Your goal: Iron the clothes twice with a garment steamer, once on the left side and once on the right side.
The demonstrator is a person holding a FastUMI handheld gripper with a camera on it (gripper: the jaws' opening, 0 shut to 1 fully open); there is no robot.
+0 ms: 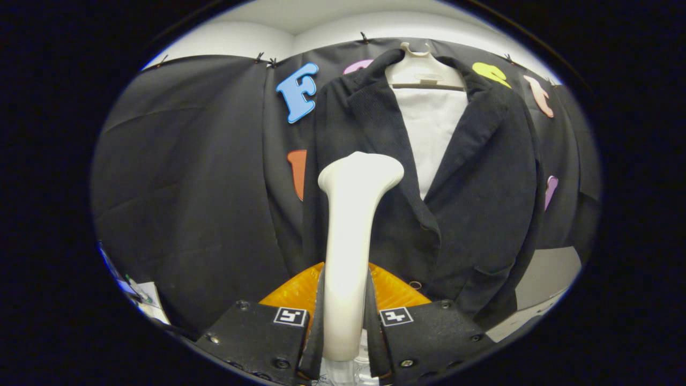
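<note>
A dark jacket (482,177) hangs on a pale hanger (423,72) against the booth wall, open at the front over a white panel (431,128). My gripper (345,311) is shut on the handle of a white garment steamer (351,225), which stands upright between the fingers. Its flared head (360,171) sits in front of the jacket's left side, about chest height; whether it touches the cloth I cannot tell.
A pale wall and ceiling show above the black cloth. A light surface (546,284) lies at the lower right beside the jacket's hem. Papers and small items (136,292) lie at the lower left.
</note>
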